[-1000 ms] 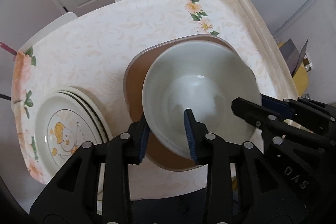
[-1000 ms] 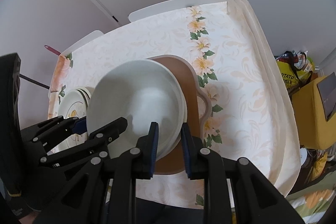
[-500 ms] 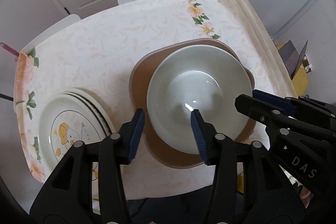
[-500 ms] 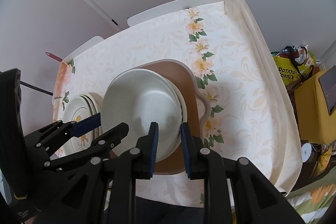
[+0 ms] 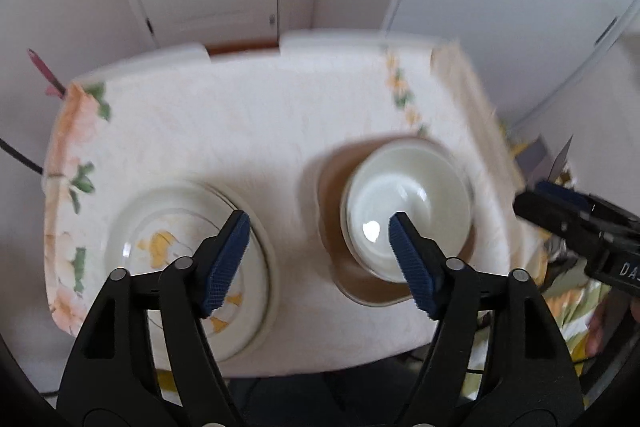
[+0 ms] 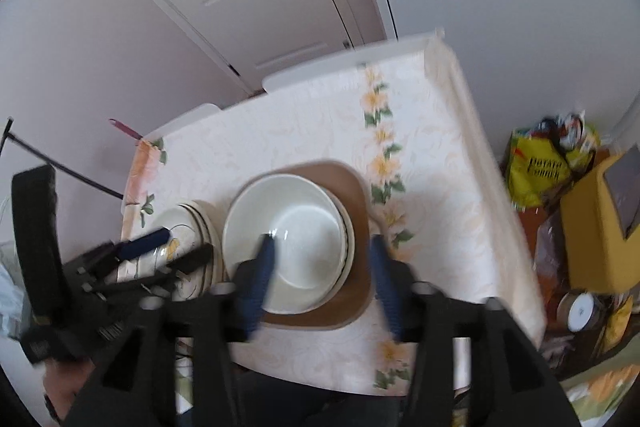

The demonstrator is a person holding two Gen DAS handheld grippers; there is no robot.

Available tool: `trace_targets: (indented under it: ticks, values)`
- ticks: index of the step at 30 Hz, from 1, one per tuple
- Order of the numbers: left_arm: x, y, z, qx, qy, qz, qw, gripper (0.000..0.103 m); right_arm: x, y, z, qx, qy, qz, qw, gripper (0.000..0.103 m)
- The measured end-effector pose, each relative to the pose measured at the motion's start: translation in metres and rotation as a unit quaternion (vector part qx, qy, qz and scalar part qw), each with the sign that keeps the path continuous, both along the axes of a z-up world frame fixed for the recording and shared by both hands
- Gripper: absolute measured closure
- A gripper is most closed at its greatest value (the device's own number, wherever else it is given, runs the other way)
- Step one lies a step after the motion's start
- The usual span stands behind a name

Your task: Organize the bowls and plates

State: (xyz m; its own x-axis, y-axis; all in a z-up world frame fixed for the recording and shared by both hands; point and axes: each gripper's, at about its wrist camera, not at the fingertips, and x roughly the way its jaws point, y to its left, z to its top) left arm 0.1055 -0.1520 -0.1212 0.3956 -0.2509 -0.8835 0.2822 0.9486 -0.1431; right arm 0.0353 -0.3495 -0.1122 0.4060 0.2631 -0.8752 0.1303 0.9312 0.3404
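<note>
My left gripper (image 5: pixel 318 261) is wide open and holds nothing. My right gripper (image 6: pixel 324 281) is open and empty too. The white bowls (image 6: pixel 286 241) sit stacked on the brown mat (image 6: pixel 352 183). The duck plates (image 5: pixel 176 259) sit stacked at nine o'clock from them, so like goes with like.

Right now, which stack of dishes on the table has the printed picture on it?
The plate stack at the table's left end: yellow and green picture on top. The white bowls on the brown mat are plain.
</note>
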Motion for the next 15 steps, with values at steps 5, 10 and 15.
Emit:
trace_targets:
  ticks: [5, 10, 15]
  values:
    - [-0.008, 0.024, -0.001, 0.011, -0.015, 0.001, 0.9998, 0.0, -0.018, -0.008, 0.01, -0.036, -0.033, 0.013, 0.999, 0.001]
    - [-0.009, 0.026, -0.029, 0.034, 0.029, -0.028, 0.9986, 0.001, -0.019, -0.01, -0.008, -0.081, 0.024, 0.048, 0.995, 0.001]
    - [-0.01, 0.013, -0.048, 0.062, 0.057, -0.074, 0.9937, 0.002, -0.016, -0.007, -0.03, -0.124, 0.08, 0.087, 0.985, 0.001]
